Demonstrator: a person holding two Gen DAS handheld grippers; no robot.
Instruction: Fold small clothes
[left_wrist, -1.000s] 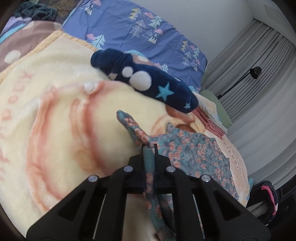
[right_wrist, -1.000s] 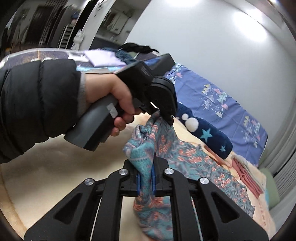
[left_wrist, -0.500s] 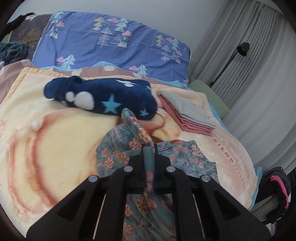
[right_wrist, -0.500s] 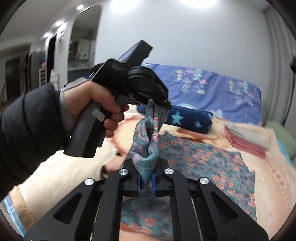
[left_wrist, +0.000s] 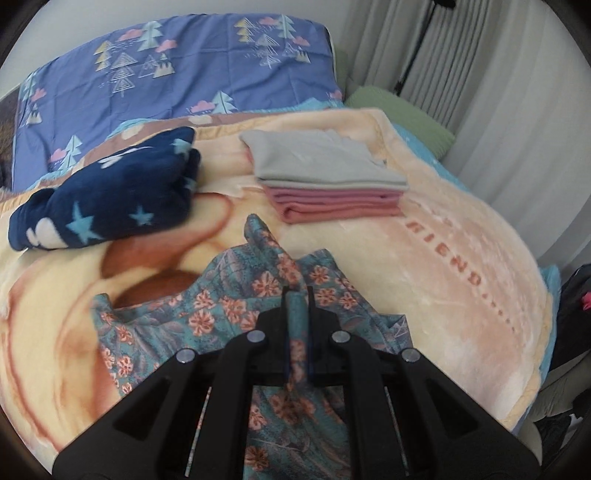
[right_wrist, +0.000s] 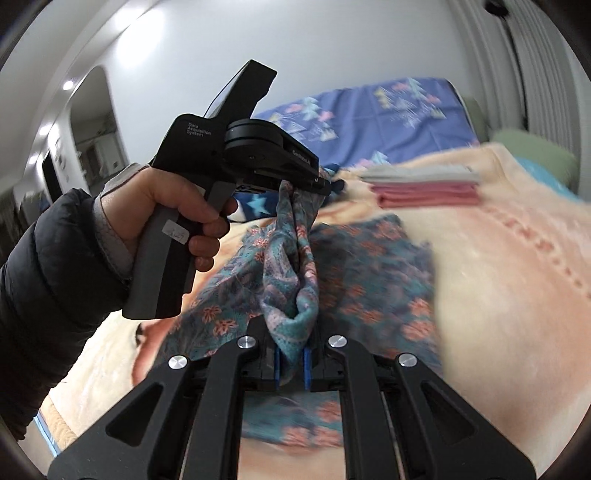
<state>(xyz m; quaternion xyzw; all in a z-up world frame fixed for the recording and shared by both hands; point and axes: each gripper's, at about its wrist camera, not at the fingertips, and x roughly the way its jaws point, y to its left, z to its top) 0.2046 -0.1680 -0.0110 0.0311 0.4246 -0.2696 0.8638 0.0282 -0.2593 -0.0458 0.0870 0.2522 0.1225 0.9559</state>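
Observation:
A teal floral garment (left_wrist: 236, 314) lies partly spread on the cream blanket (left_wrist: 443, 258). My left gripper (left_wrist: 297, 299) is shut on a bunched edge of it and holds that edge above the bed. In the right wrist view the left gripper (right_wrist: 325, 186) shows held in a hand, with the floral garment (right_wrist: 291, 266) hanging from it down to my right gripper (right_wrist: 290, 354), which is shut on another bunched edge. The rest of the garment drapes on the blanket (right_wrist: 498, 295) below.
A folded stack of grey and pink clothes (left_wrist: 325, 181) lies at the back right of the blanket. A dark blue star-patterned plush bundle (left_wrist: 107, 199) lies at the back left. A blue tree-print bedspread (left_wrist: 177, 70) and curtains (left_wrist: 480, 74) are behind.
Both grippers have swung to the right with the garment still held. The folded stack has come into full view and the blue bundle has shifted left in the frame.

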